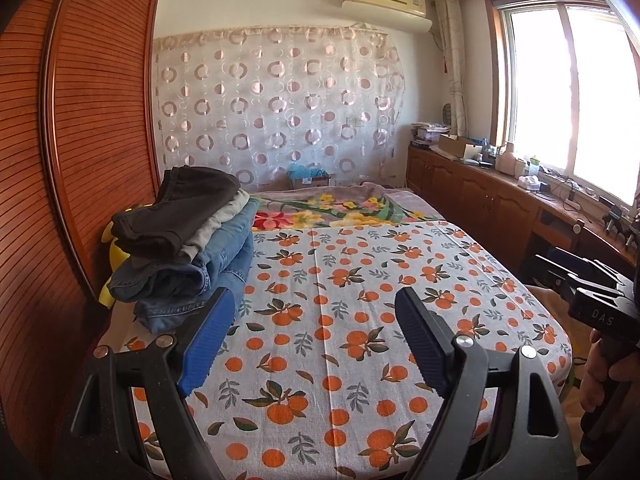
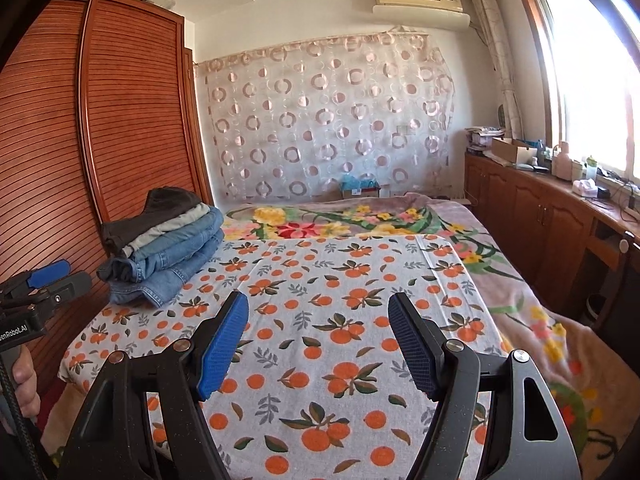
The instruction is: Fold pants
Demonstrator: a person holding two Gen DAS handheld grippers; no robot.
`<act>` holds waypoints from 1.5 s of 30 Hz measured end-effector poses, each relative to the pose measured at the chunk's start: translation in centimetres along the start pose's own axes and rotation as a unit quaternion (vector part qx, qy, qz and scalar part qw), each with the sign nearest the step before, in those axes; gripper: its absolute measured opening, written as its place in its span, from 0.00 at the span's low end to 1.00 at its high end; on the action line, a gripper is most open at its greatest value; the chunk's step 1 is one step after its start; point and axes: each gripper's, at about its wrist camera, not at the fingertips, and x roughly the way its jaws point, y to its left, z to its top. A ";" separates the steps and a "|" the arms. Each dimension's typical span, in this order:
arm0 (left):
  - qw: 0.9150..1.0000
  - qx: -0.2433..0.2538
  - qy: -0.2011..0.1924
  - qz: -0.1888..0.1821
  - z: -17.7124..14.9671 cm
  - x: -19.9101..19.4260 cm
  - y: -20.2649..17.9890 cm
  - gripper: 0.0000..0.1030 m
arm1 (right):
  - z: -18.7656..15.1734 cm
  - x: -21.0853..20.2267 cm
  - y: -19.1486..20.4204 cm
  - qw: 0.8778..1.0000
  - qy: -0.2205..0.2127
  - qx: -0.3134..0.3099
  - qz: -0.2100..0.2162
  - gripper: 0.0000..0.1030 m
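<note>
A stack of folded pants (image 1: 188, 240) lies on the left side of the bed: blue jeans below, a beige pair and a dark brown pair on top. It also shows in the right wrist view (image 2: 168, 240). My left gripper (image 1: 316, 304) is open and empty, held above the orange-print sheet (image 1: 360, 320), just right of the stack. My right gripper (image 2: 318, 308) is open and empty above the same sheet (image 2: 340, 340), right of the stack. The right gripper's body shows at the right edge of the left wrist view (image 1: 592, 296); the left one shows at the left edge of the right wrist view (image 2: 44, 288).
A wooden slatted wardrobe (image 1: 80, 140) stands close along the bed's left side. A floral blanket (image 1: 340, 208) covers the far part of the bed. A low wooden cabinet (image 1: 500, 200) with clutter runs under the window on the right. A patterned curtain (image 1: 276, 108) hangs behind.
</note>
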 end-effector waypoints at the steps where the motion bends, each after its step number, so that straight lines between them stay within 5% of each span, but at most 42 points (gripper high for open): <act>1: 1.000 -0.001 0.000 0.000 0.0 0.0 0.1 0.80 | -0.1 -0.1 -0.1 1.000 0.000 0.000 0.002 0.72; 45: 1.000 0.000 -0.001 -0.002 -0.5 -0.5 -0.1 0.80 | -0.4 -0.5 -0.4 1.000 -0.007 -0.007 0.010 0.72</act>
